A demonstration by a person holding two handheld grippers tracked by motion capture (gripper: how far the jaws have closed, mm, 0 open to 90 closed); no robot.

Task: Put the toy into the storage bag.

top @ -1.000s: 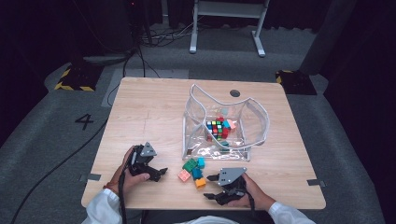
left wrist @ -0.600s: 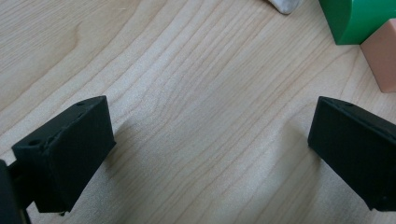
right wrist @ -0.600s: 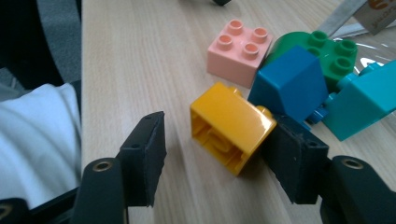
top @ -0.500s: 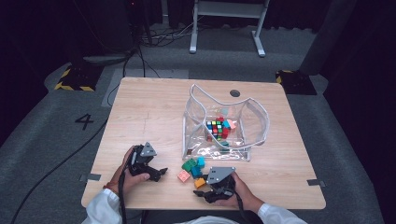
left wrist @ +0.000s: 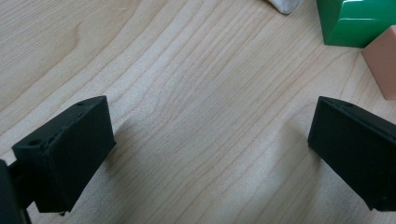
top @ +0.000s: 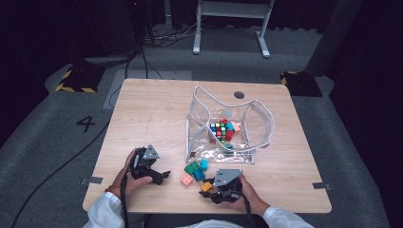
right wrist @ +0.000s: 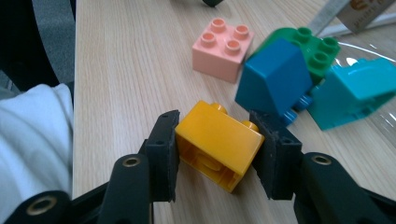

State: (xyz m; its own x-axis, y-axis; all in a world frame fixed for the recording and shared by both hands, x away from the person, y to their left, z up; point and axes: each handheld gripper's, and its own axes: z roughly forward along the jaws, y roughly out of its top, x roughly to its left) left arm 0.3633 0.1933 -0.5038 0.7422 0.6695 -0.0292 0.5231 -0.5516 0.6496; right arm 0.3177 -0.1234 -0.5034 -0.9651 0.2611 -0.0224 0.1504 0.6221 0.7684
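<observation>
Right gripper (right wrist: 215,140) clamped on yellow brick (right wrist: 218,144) near table edge (top: 209,209); left gripper (left wrist: 210,154) agape over bare wood.

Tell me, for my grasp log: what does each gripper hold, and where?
The right gripper clamps the yellow brick by two opposite side walls. The left gripper is open, holding nothing.

Yellow brick (right wrist: 218,143) tilted, clamped in right claw (right wrist: 217,149), beside blue brick (right wrist: 275,77)
</observation>
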